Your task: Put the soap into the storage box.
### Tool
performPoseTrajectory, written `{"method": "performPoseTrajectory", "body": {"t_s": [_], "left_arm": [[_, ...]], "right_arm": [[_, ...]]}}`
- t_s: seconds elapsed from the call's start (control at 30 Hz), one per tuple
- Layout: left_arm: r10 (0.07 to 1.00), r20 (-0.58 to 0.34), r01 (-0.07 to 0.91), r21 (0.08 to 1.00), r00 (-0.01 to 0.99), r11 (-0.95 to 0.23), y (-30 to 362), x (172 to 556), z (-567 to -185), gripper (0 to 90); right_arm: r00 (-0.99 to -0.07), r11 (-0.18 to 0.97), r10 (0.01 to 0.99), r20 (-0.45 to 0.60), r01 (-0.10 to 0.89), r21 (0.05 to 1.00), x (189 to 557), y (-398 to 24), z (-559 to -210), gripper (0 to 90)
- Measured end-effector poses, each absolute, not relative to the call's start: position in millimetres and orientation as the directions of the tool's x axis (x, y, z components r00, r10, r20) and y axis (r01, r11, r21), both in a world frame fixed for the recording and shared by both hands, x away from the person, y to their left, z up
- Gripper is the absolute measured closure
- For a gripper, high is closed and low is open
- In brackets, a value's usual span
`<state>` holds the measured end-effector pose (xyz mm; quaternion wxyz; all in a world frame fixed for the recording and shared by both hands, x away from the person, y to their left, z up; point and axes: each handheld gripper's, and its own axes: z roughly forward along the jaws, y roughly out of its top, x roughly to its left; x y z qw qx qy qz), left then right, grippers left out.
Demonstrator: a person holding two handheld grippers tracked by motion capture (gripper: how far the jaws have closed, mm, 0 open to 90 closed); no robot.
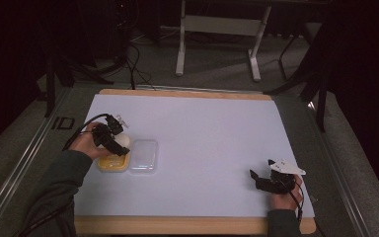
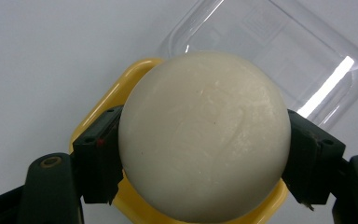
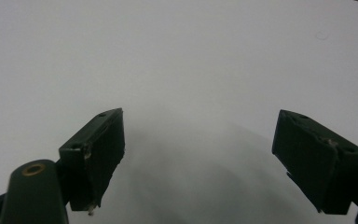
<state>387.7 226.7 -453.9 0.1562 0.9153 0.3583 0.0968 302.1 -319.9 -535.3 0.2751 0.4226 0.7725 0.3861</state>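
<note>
White sheet [image 1: 212, 148] on wooden table [image 1: 187, 225], dark room; left gripper [image 2: 205, 154] clamped on white ball [image 2: 205, 135], right gripper [image 3: 200, 158] apart.

A wooden-edged table [image 1: 187, 225] covered by a white sheet [image 1: 202, 148] is seen on grey carpeted floor [image 1: 217, 69]. Beyond the table, a white metal-legged frame [image 1: 217, 29] is noted; surroundings are dark.

So the left gripper [image 2: 205, 154] has a smooth cream-white ball [image 2: 205, 135] clamped between its two black fingers [image 2: 98, 161], one pressing each side. Right under the ball sits a yellow square container [image 2: 121, 91], and a clear plastic lid [image 2: 284, 51] lies just beside it on the white bench [image 2: 51, 56].
</note>
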Motion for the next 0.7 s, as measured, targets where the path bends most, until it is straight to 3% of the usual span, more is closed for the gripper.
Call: {"method": "performPoseTrajectory", "body": {"t_s": [0.7], "left_arm": [[0.714, 0.068, 0.669, 0.297, 0.697, -0.681, 235.9, 390.1, -470.1, 25.2]], "right_arm": [[-0.491, 0.345, 0.866, -0.1, 0.44, 0.829, 301.9, -319.8, -535.3, 16.5]]}}
